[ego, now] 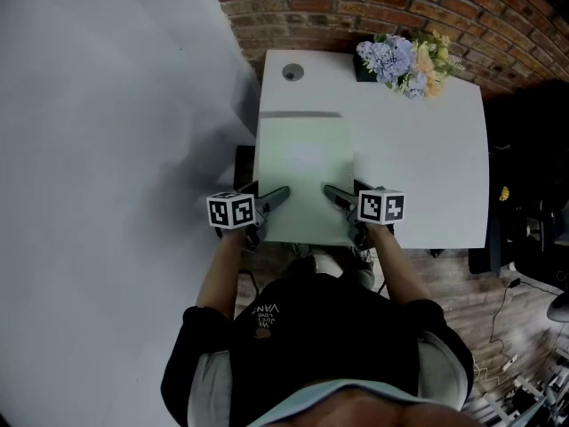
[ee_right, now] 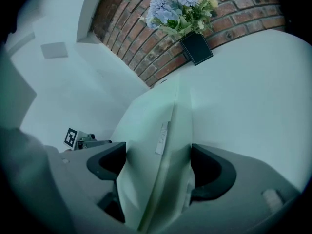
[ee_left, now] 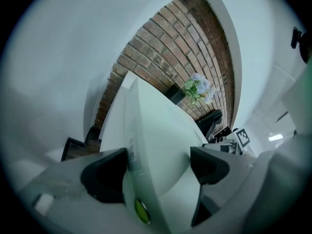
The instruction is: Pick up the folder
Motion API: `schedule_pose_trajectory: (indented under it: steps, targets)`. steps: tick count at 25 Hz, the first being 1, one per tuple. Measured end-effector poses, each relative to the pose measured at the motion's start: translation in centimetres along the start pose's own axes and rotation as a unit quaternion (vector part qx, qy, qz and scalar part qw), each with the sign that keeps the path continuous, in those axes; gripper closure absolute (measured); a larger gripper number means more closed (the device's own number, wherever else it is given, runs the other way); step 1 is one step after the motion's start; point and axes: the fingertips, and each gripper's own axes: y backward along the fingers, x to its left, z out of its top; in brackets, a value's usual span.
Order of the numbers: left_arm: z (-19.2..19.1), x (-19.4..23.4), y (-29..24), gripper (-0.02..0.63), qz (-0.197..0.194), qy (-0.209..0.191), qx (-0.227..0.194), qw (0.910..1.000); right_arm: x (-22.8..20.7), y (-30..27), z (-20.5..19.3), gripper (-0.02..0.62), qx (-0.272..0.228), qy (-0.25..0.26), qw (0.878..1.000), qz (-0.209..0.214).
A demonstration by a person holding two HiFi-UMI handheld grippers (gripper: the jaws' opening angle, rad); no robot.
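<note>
A pale green folder (ego: 304,172) lies at the near left part of the white table (ego: 418,158), its near edge at the table's front edge. My left gripper (ego: 271,201) is at the folder's near left corner and my right gripper (ego: 336,198) at its near right corner. In the left gripper view the folder (ee_left: 156,130) stands between the jaws of the left gripper (ee_left: 156,167), its labelled spine against the left pad. In the right gripper view the folder (ee_right: 161,116) fills the gap of the right gripper (ee_right: 158,167), both pads against it.
A bunch of flowers in a dark pot (ego: 404,60) stands at the table's far edge by the brick wall (ego: 356,7). A round cable hole (ego: 292,72) is at the far left corner. A white wall runs along the left; dark equipment (ego: 533,194) stands right of the table.
</note>
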Motion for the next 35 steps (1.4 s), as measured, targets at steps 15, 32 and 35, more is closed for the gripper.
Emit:
schedule_pose_trajectory:
  steps: [15,32,35]
  targets:
    - [0.2,-1.4,1.3,0.193,0.002,-0.029,-0.017,0.9994,1.4,1.1,-0.2,0.189,-0.006,0.037,0.999,-0.003]
    - [3.2,-4.7,4.1,0.193,0.007,-0.07,-0.088,0.9937,4.6,3.9,2.6,0.187,-0.067,0.085,0.994,0.0]
    - [3.9,-5.6,5.0,0.193,0.01,-0.082,-0.102,0.9913,5.5,4.5,3.3,0.187,-0.077,0.096,0.992,0.004]
